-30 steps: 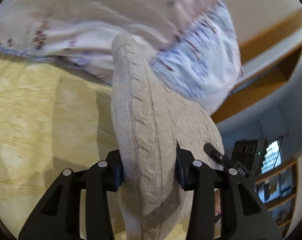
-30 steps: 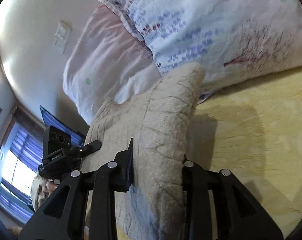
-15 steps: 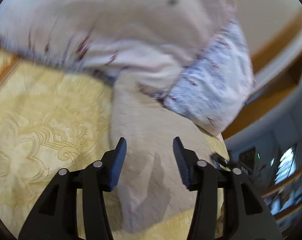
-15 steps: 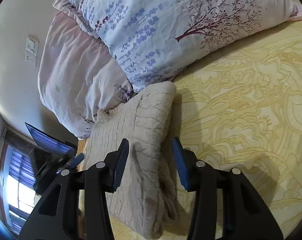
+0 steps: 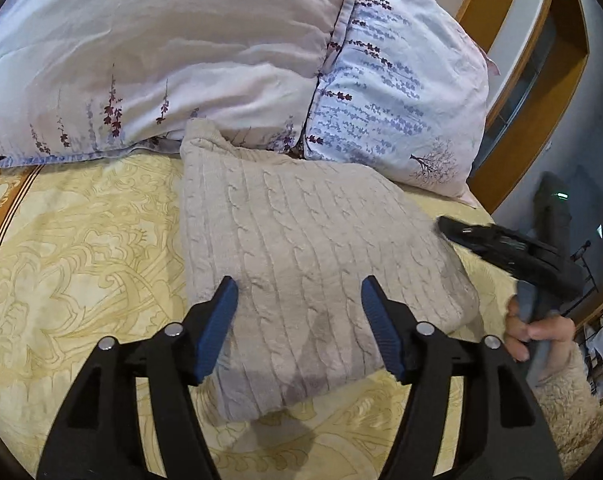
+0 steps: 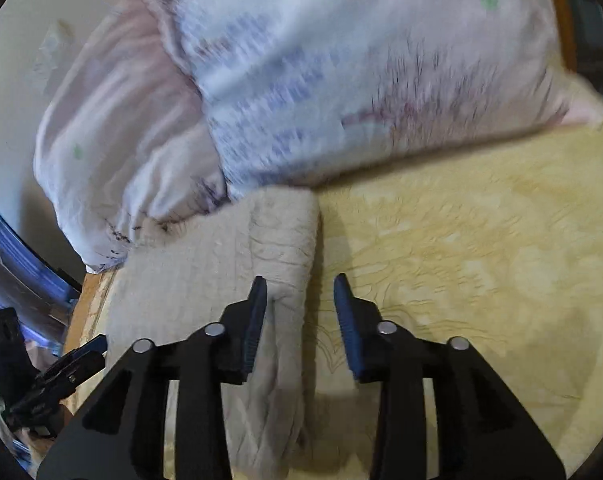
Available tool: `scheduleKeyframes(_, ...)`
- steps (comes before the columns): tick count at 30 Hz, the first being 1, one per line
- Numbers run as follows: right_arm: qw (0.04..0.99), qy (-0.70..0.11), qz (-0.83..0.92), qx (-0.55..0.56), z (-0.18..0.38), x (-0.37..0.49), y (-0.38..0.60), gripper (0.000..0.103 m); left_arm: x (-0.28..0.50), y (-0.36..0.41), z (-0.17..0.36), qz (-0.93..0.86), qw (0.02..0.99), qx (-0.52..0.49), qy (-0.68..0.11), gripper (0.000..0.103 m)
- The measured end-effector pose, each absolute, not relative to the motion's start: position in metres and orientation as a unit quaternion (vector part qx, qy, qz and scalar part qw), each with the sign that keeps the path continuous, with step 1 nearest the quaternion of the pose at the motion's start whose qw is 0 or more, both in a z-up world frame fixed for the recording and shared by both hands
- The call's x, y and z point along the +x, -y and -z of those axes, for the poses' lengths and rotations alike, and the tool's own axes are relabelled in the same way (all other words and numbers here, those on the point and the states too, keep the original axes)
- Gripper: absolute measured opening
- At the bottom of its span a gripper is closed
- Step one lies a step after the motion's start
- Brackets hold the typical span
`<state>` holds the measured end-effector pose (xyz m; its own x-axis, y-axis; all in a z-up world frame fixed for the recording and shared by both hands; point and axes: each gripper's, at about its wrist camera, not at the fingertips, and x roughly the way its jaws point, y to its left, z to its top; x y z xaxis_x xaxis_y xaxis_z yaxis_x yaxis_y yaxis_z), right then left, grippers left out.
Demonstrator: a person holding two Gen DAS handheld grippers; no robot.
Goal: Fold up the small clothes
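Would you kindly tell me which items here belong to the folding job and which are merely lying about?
Part of the job:
- folded beige cable-knit sweater
- left gripper, open above it
- right gripper, open over its edge

Just lying about:
- two floral pillows
- yellow patterned bedspread
- wooden headboard

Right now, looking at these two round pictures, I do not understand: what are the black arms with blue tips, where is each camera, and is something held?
They are two hand-held grippers, not a robot; a person carries one in each hand. Each picture comes from a camera on one gripper, looking along its fingers. The left gripper and right gripper both stand open, holding nothing; the left has just been opening, the right closing slightly. A folded beige sweater lies on the yellow bedspread, against the pillows.
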<state>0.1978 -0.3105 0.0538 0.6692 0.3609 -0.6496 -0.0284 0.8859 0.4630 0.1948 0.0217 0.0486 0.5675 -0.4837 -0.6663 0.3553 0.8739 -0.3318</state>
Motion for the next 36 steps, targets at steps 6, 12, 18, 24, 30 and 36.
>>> scheduleKeyframes(6, 0.892, -0.375, -0.191, 0.167, -0.069, 0.156, 0.285, 0.038, 0.182, -0.036, -0.053, 0.217, 0.886, -0.098, -0.397, 0.066)
scheduleKeyframes(12, 0.887, -0.428, -0.16, 0.07, -0.045, 0.164, 0.25, 0.038, 0.177, -0.028, -0.045, 0.166, 0.897, -0.051, -0.407, 0.068)
scheduleKeyframes(18, 0.897, -0.428, -0.109, 0.01, -0.036, 0.176, 0.233, 0.041, 0.191, -0.014, -0.021, 0.146, 0.882, -0.04, -0.446, 0.068)
scheduleKeyframes(24, 0.917, -0.384, -0.087, 0.07, -0.054, 0.147, 0.265, 0.079, 0.163, -0.029, -0.036, 0.131, 0.903, -0.036, -0.408, 0.081)
scheduleKeyframes(30, 0.927, -0.363, -0.055, 0.076, -0.058, 0.12, 0.279, 0.096, 0.131, -0.042, -0.038, 0.1, 0.914, -0.026, -0.391, 0.099)
scheduleKeyframes(36, 0.935, -0.347, -0.028, 0.059, -0.059, 0.1, 0.265, 0.102, 0.119, -0.037, -0.029, 0.088, 0.909, -0.018, -0.407, 0.101)
